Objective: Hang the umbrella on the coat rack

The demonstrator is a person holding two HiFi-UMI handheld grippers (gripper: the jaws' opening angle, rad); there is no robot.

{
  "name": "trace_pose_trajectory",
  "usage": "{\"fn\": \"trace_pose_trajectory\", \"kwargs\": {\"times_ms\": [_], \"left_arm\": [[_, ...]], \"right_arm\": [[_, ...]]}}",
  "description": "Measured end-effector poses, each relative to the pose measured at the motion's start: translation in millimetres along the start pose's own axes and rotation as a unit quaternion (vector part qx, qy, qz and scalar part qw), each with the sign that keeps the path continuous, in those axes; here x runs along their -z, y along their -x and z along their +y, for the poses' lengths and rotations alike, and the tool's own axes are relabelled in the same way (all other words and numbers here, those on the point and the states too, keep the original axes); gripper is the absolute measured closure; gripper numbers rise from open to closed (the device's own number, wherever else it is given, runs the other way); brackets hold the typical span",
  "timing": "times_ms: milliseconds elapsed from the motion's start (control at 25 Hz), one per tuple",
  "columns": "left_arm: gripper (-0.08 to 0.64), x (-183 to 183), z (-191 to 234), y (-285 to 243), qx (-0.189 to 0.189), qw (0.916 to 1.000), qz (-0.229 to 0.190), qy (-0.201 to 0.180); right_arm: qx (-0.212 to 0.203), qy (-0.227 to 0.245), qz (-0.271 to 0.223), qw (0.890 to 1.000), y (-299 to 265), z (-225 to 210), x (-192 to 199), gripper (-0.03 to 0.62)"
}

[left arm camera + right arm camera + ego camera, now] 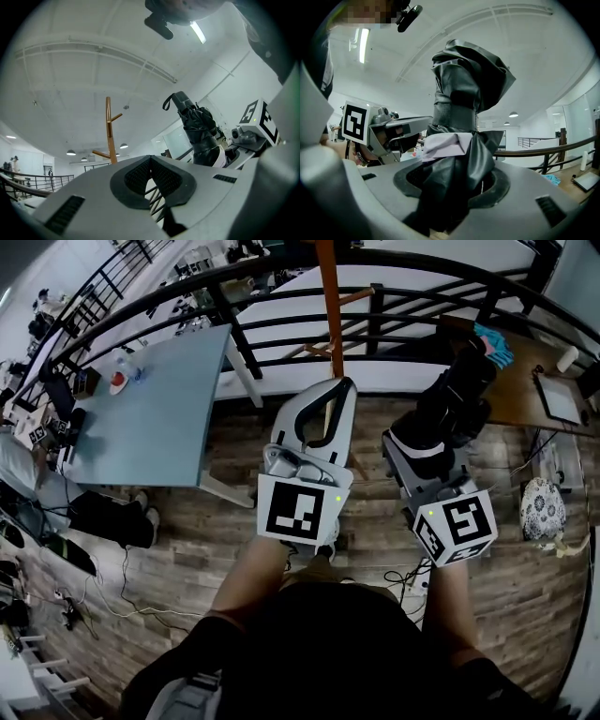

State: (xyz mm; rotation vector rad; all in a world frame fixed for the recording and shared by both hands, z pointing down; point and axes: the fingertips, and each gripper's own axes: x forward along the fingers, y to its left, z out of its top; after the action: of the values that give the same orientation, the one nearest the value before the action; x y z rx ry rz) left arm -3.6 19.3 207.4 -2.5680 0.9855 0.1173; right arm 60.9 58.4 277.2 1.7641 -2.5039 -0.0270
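A folded black umbrella [457,395] with a white strap stands up out of my right gripper [424,439], whose jaws are shut on its lower part. In the right gripper view the umbrella [464,103] fills the middle, bunched between the pads [405,180]. My left gripper [345,387] is beside it on the left, shut with nothing in it; its tips meet in the left gripper view [151,159]. The coat rack [330,306], an orange-brown wooden pole with side pegs, rises just beyond the left gripper's tips. It also shows in the left gripper view as the rack [110,136], left of the umbrella [197,126].
A black railing [281,324] runs across behind the rack. At the left stands a light blue table [159,409] with small items. A brown desk [525,381] is at the right, and cables [103,601] trail over the wooden floor. The person's legs are below.
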Motion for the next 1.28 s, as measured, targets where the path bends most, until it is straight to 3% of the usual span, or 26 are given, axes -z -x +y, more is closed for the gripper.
{"fn": "trace_pose_trajectory", "kwargs": {"times_ms": [280,520,680,1280], "left_arm": [[0.548,19.7,25.1,-35.6,0.014,0.9998,-0.012,0.008],[0.548,30.0,32.1,-86.5,0.034,0.9989,-0.015,-0.029],[0.548,30.1,41.6,-112.7,0.048,0.9982,-0.030,-0.021],[0.548,29.9,106.3,-132.0,0.057,0.9965,-0.061,-0.012]], "right_arm": [[0.029,0.002,-0.002,1.000,-38.7,-22.3,3.2,0.354],[0.045,0.003,0.004,0.999,-72.7,-58.1,0.8,0.354],[0.054,0.004,0.005,0.999,-94.4,-77.3,-4.6,0.354],[0.074,0.024,-0.011,0.997,-157.3,-68.4,-27.3,0.354]]}}
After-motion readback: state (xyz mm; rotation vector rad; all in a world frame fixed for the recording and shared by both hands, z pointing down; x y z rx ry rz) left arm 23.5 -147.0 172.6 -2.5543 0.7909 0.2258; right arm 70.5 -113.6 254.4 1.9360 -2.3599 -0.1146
